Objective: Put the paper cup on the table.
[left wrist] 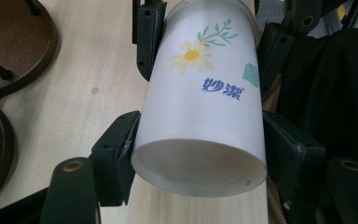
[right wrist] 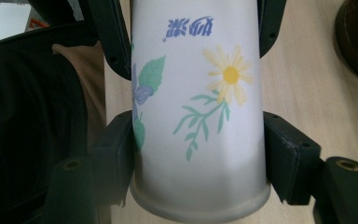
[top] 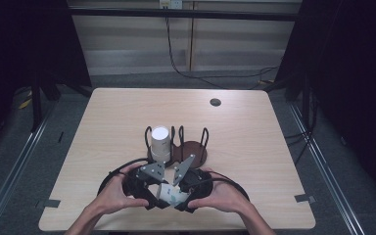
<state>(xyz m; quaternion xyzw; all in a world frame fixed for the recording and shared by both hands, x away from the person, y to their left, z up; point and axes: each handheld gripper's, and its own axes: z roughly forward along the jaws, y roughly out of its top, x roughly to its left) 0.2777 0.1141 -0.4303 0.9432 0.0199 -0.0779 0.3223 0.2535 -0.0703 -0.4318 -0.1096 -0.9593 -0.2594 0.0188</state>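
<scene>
The paper cup (left wrist: 200, 102) has flowers and blue writing on its white side, and it lies on its side, held low over the near edge of the wooden table (top: 254, 132), right in front of the person. Both tongs hold it at once. The left gripper (left wrist: 198, 154) pinches it close to the open mouth, and its black jaws press on both sides of the cup wall. The right gripper (right wrist: 198, 154) pinches the other end, near the cup's bottom, and its jaws press on both sides there too. In the high view the two grippers meet nose to nose with the cup (top: 170, 195) between them, and a hand sits behind each one. A bit farther back on the table stands a dark brown cup holder (top: 191, 149) with black wire loops, and a white stack of cups (top: 160, 142) stands in its left spot. The right spot looks free. I think this is the step where the cup passes from one gripper to the other. Next, one gripper should let go slowly while the other keeps a soft pinch, since a thin paper cup can squash, and then the cup can be turned upright and carried to the holder
</scene>
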